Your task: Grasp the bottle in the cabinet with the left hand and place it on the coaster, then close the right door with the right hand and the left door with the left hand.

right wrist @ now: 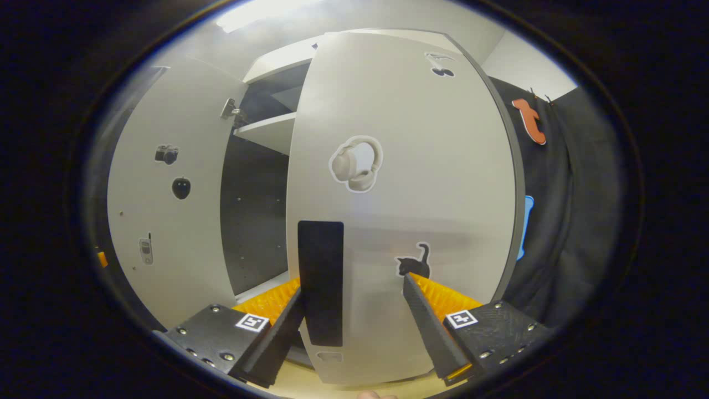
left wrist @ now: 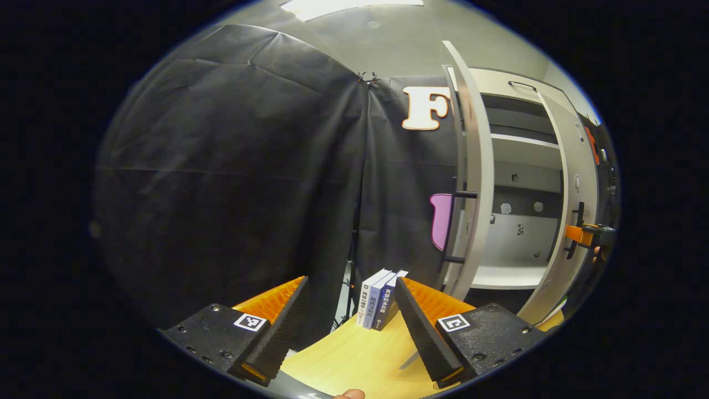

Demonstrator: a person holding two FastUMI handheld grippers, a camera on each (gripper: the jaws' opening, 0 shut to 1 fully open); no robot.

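Left gripper view: my left hand-held gripper [left wrist: 349,327] hangs wide open over the pale wooden surface [left wrist: 354,360], gripping nothing. Past its fingers, three upright books [left wrist: 379,299] stand on that surface. To the right I see the tall white cabinet [left wrist: 520,183] with its left door [left wrist: 473,166] and right door [left wrist: 570,188] swung out. I can't spot the bottle or coaster here. In the right gripper view, my right hand-held gripper [right wrist: 354,327] is spread open, straddling the right door's black vertical handle [right wrist: 321,280] without pinching it.
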